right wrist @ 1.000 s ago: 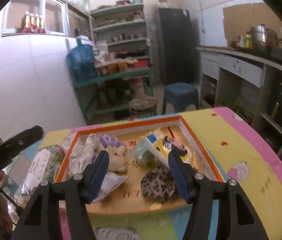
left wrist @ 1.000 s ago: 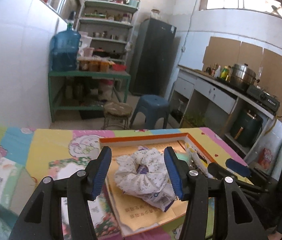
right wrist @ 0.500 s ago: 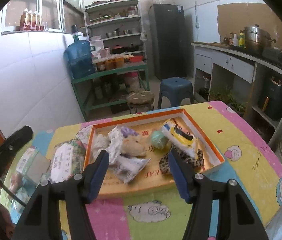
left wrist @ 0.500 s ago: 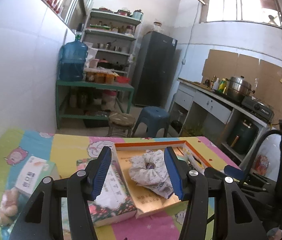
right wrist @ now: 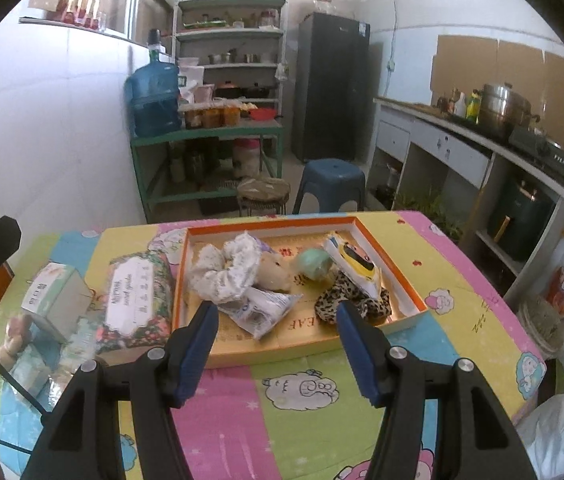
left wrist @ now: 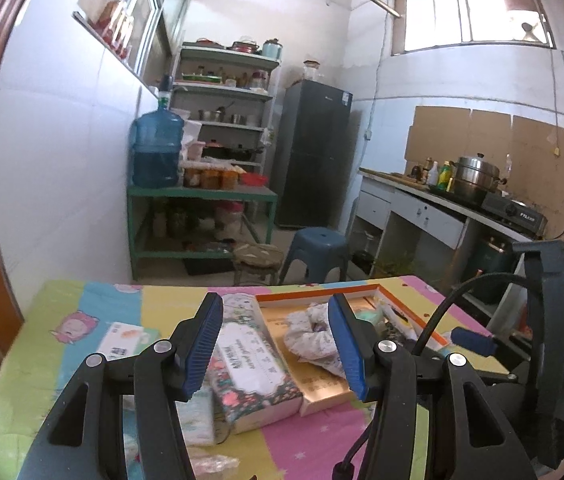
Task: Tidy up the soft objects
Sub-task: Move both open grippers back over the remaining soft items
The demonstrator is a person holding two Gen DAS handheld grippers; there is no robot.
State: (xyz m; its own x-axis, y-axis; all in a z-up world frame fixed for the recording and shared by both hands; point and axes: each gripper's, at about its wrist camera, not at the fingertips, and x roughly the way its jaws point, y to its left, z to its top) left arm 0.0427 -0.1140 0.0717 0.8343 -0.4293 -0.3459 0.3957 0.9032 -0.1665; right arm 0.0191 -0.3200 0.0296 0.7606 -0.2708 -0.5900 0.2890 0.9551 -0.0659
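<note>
An orange-rimmed tray [right wrist: 409,282] on the colourful table holds soft objects: a white floral scrunchie [right wrist: 226,270], a small plush toy [right wrist: 276,272], a green ball [right wrist: 313,264], a leopard scrunchie [right wrist: 345,300], a yellow cartoon pouch [right wrist: 355,266] and a white packet [right wrist: 266,308]. The tray [left wrist: 321,394] and white scrunchie [left wrist: 309,332] also show in the left wrist view. My left gripper [left wrist: 276,346] is open and empty, above the table's near side. My right gripper [right wrist: 276,354] is open and empty, in front of the tray.
A floral tissue pack [right wrist: 138,300] lies left of the tray, also in the left wrist view [left wrist: 250,368]. A small white-green box [right wrist: 56,294] and more packets lie further left. Stools [right wrist: 331,184], green shelves [right wrist: 206,140] and a counter [right wrist: 477,148] stand beyond the table.
Both grippers have pulled back and up from the tray, so more of the table shows. Both stay open and empty. The objects in the tray have not moved.
</note>
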